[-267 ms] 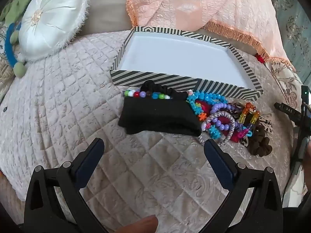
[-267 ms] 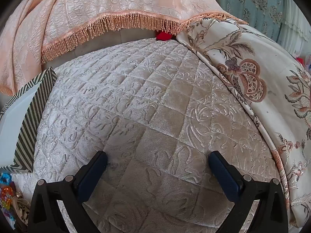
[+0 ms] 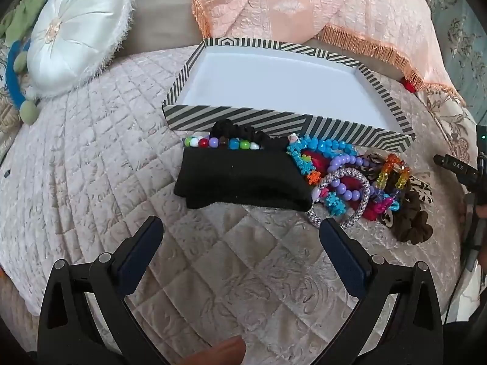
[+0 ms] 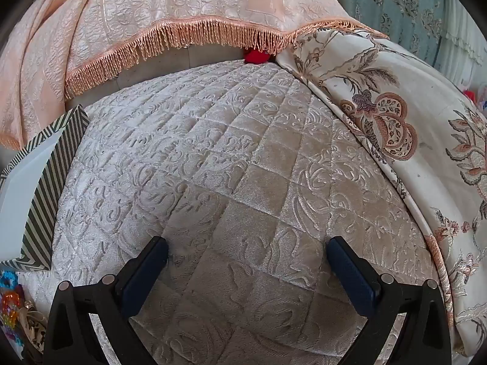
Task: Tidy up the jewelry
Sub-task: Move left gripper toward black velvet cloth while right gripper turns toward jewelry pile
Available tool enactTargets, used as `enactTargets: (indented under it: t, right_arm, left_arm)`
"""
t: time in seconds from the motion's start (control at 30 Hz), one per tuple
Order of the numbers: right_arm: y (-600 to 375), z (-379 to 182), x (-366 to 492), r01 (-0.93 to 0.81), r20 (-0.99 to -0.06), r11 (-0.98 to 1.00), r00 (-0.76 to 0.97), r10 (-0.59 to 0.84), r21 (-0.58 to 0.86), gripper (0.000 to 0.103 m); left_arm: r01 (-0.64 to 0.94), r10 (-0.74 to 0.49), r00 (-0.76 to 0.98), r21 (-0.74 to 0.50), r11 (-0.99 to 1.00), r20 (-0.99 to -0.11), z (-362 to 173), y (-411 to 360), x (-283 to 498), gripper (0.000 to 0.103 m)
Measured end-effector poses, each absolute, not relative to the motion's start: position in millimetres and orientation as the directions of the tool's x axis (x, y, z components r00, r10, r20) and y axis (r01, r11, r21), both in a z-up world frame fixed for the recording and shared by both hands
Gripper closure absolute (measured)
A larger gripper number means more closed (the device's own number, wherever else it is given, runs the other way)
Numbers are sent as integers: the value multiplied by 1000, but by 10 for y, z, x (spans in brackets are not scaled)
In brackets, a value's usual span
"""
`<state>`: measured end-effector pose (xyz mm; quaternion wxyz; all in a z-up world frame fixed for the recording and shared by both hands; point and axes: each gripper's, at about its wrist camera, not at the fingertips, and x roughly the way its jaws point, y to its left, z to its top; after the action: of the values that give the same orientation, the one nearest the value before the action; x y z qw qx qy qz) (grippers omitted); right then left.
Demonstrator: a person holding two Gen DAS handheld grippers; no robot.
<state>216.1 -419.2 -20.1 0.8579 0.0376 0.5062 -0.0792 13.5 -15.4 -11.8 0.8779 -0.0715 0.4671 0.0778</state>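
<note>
A pile of bead bracelets and scrunchies (image 3: 350, 176) lies on the quilted cover, partly on a folded black cloth (image 3: 240, 179). Just behind it stands a striped shallow box (image 3: 237, 118) with a white, bare inside. My left gripper (image 3: 240, 228) hovers open in front of the cloth, nothing between its fingers. In the right wrist view my right gripper (image 4: 248, 249) is open over bare quilt, well right of the box corner (image 4: 45, 200). A sliver of the bead pile (image 4: 9, 301) shows at that view's lower left edge.
A white round cushion (image 3: 76, 33) rests at the back left. A peach fringed throw (image 4: 170, 30) hangs behind the box, with a small red item (image 4: 257, 56) under it. A floral cover (image 4: 411, 140) borders the right. A fingertip (image 3: 219, 349) shows at the bottom.
</note>
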Motion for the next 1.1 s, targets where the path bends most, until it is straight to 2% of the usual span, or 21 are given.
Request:
enactTargets:
  t: [0.3, 0.47, 0.6, 0.73, 0.9, 1.0, 1.1]
  right_arm:
    - [-4039, -103, 1947, 162, -885, 986, 451, -118, -49, 0]
    - [-3642, 187, 1518, 41, -867, 997, 492, -74, -62, 0]
    - [-3102, 503, 1031, -115, -806, 993, 590, 41, -33, 0]
    - [-2649, 668, 668, -283, -739, 958, 636, 222, 44, 0]
    - [-2410, 711, 510, -348, -644, 935, 701, 306, 65, 0]
    - [-2327, 585, 623, -367, -697, 926, 640, 324, 93, 0]
    - [-2178, 532, 657, -378, -728, 925, 625, 282, 34, 0]
  left_arm:
    - [-218, 93, 575, -43, 975, -813, -75, -189, 108, 0]
    - [-214, 87, 604, -56, 975, -792, 47, -178, 31, 0]
    - [-205, 40, 599, -105, 973, -800, 43, -92, 20, 0]
    - [-220, 8, 598, -155, 963, -801, 10, 51, 1, 0]
    - [-222, 21, 624, -152, 963, -781, 54, 163, -41, 0]
    - [-256, 101, 612, -76, 964, -785, 24, 198, -30, 0]
    - [-264, 97, 609, -86, 961, -787, 0, 220, -34, 0]
